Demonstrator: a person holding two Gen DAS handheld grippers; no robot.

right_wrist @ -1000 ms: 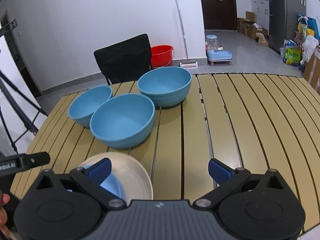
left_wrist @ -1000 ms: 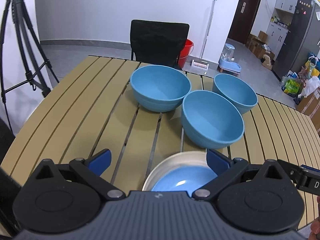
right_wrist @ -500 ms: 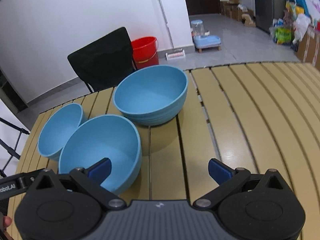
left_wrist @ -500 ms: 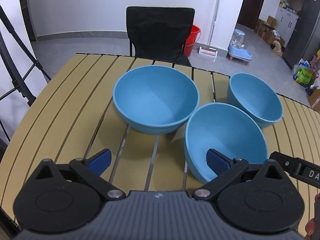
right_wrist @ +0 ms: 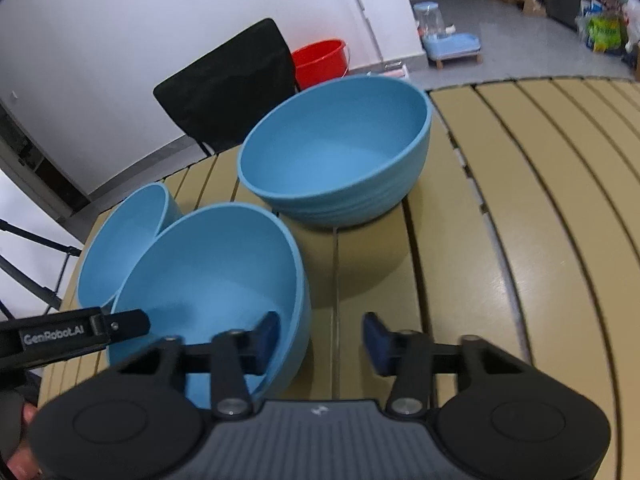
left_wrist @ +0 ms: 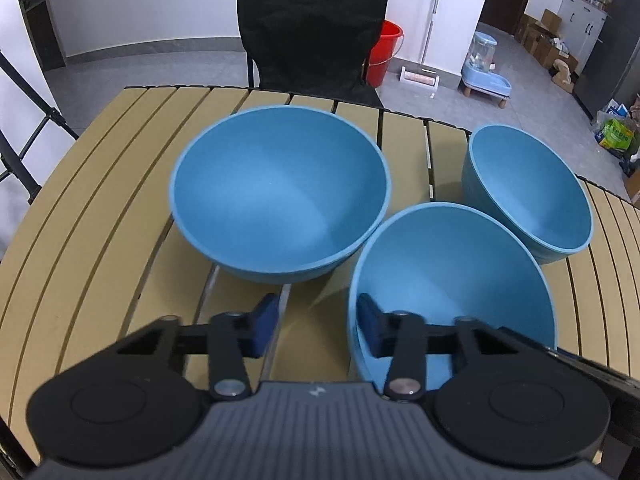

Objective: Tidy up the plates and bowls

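Observation:
Three blue bowls stand on the slatted tan table. The nearest, middle bowl (left_wrist: 456,276) (right_wrist: 208,280) lies between my two grippers. My left gripper (left_wrist: 318,320) straddles its left rim, one finger inside, one outside, jaws half closed and not pressed on the rim. My right gripper (right_wrist: 320,334) straddles its right rim the same way. The large bowl (left_wrist: 280,188) (right_wrist: 340,148) stands behind it. The small bowl (left_wrist: 528,188) (right_wrist: 120,240) stands on the other side.
A black chair (left_wrist: 312,36) stands behind the table's far edge, with a red bucket (left_wrist: 384,52) on the floor beyond it. A tripod leg (left_wrist: 24,120) stands off the table's left side. The left gripper's body (right_wrist: 68,336) shows in the right wrist view.
Both grippers have moved forward to the middle bowl and narrowed their jaws around its opposite rims. The white plate with the blue centre has dropped out of view.

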